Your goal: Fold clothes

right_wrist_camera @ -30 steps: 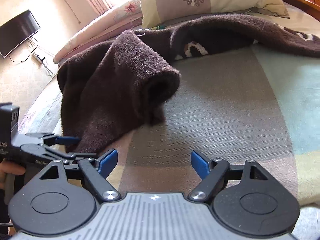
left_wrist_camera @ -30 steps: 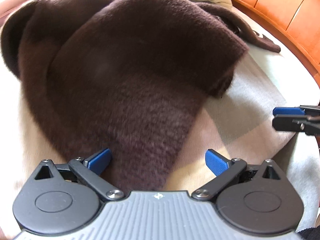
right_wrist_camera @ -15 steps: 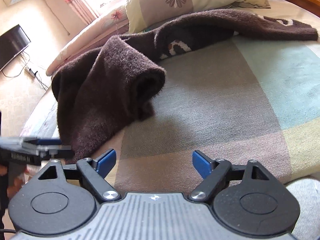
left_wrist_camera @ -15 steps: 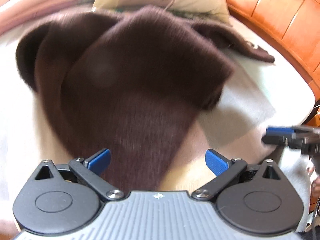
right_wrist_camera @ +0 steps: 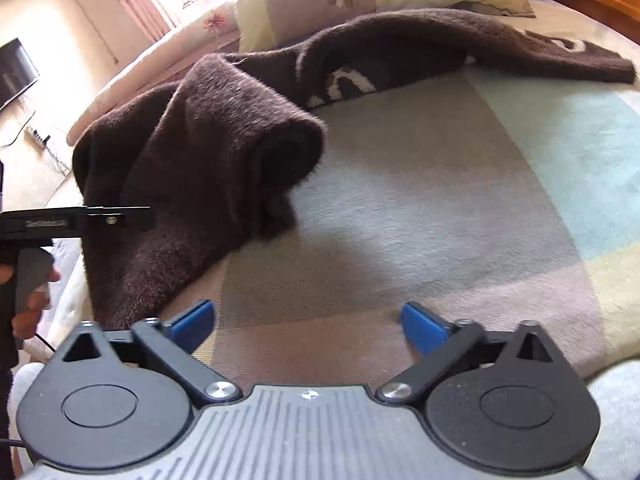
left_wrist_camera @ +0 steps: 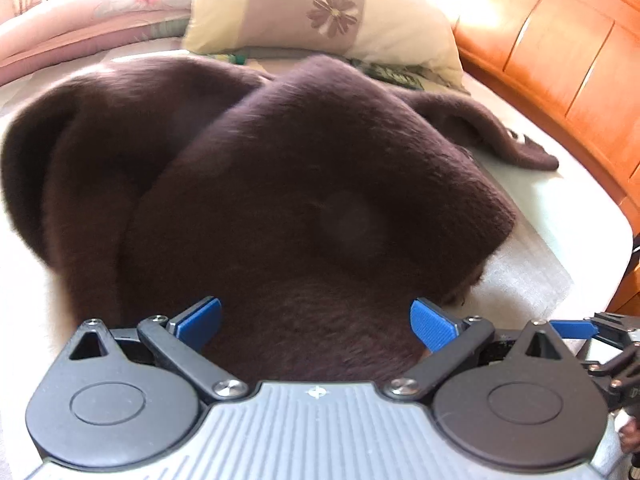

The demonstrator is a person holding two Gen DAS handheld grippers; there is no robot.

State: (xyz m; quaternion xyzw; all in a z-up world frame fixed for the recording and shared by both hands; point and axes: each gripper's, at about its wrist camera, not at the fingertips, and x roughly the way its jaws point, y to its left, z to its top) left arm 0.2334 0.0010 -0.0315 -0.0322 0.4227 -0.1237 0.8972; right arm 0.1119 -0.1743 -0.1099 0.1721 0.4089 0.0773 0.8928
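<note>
Our left tool [left_wrist_camera: 316, 322] stands wide open, its 2 blue pads [left_wrist_camera: 200, 318] well apart, gripping nothing. Dark brown fleece fills the gap between them in the left wrist view, but whether the pads brush it we cannot tell. From the right wrist view we see this same tool from the side, at the left edge, hanging over the near fold of the garment, with a hand [right_wrist_camera: 30, 300] around its grip. A line of print runs along its black side bar, too small and blurred for us to read.

Our right tool [right_wrist_camera: 308, 322] is opening and stands about as wide as it goes, with nothing between its jaws; beneath the gap lies only the bedspread [right_wrist_camera: 440, 208]. Its tip shows at the right edge of the left wrist view, just beside the left tool.

The sweater [left_wrist_camera: 304, 200], a dark brown fuzzy one, lies bunched on the bed, folded over itself into a thick hump nearest the left tool. 1 sleeve [right_wrist_camera: 500, 44] stretches away toward the headboard [left_wrist_camera: 560, 48], with white pattern marks showing on it in 2 places; they do not read as letters. A floral pillow [left_wrist_camera: 320, 8] sits behind the sweater. A dark screen [right_wrist_camera: 14, 70] hangs on the far wall.
</note>
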